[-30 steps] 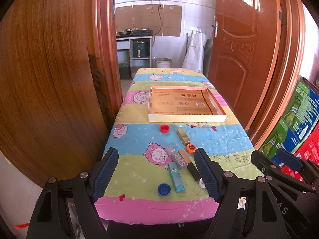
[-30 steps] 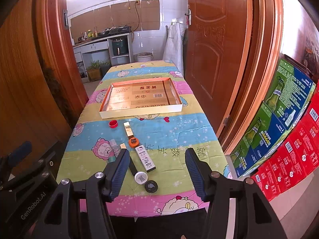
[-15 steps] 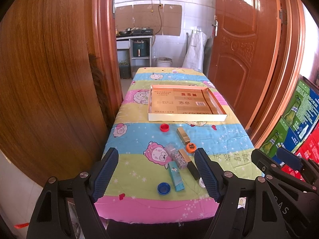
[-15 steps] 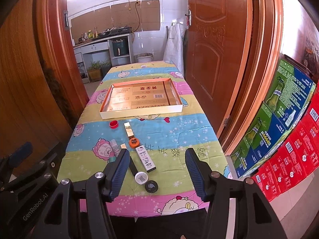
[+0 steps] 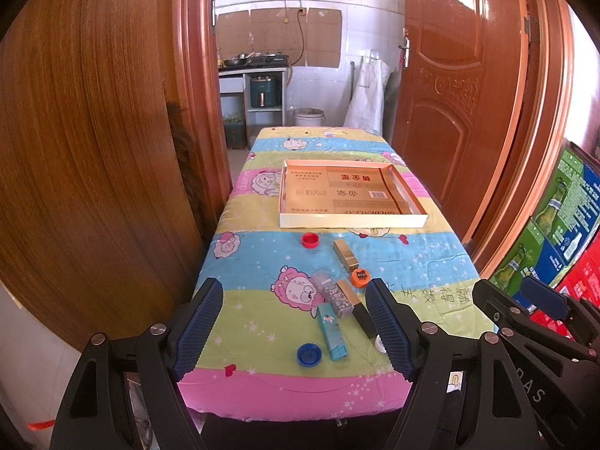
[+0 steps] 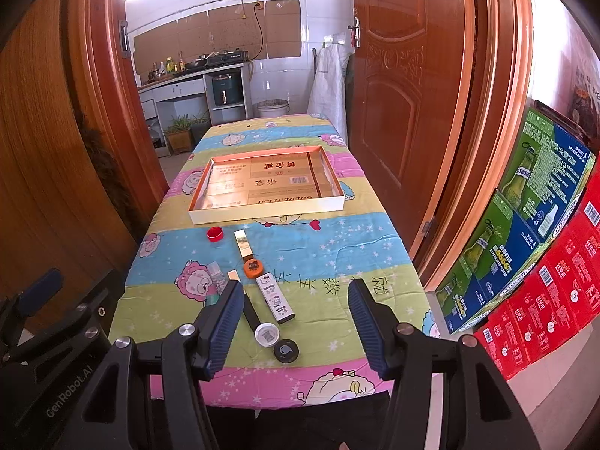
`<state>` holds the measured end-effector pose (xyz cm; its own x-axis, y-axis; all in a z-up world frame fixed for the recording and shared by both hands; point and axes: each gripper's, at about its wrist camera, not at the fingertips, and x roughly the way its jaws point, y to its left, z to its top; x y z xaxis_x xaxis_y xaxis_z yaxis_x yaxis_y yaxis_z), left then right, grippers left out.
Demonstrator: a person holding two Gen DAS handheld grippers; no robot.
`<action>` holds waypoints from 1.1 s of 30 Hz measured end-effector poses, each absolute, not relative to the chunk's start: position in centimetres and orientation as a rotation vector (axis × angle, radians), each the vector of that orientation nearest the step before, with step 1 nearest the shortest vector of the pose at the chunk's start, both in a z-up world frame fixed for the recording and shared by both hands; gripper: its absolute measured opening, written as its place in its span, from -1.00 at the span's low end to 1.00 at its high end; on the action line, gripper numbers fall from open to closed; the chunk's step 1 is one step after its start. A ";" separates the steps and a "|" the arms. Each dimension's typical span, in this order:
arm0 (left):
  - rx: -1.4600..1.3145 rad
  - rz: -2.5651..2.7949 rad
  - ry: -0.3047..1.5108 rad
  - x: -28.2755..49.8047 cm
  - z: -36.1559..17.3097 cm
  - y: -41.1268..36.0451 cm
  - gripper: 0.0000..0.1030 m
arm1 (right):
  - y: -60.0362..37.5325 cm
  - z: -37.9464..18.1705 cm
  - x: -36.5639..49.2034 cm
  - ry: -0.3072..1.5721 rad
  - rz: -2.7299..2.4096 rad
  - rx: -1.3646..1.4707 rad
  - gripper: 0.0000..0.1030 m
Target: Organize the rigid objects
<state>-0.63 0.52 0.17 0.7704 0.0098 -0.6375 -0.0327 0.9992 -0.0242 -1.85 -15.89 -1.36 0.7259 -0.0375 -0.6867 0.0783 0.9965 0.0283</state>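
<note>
caps, small boxes [image 5: 345, 253] | scattered flat | tray [image 5: 352, 221] apparently empty

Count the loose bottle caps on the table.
5. Red cap near the tray; orange cap mid-table; white cap and black cap at the near edge; blue cap near-left. The jaws may hide others.

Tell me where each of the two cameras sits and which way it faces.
Left wrist: sits behind the open left gripper, low at the table's near end, looking down its length to the tray and kitchen doorway; the right gripper's body shows at lower right.
Right wrist: sits behind the open right gripper, same end, further right, facing the same way; the left gripper's body shows at lower left.
Shared: tray, red cap, orange cap.
</note>
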 end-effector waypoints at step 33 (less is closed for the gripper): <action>-0.038 0.034 0.708 0.0 -0.6 1.1 0.55 | -16.3 -2.0 -1.5 0.768 -0.065 0.075 0.11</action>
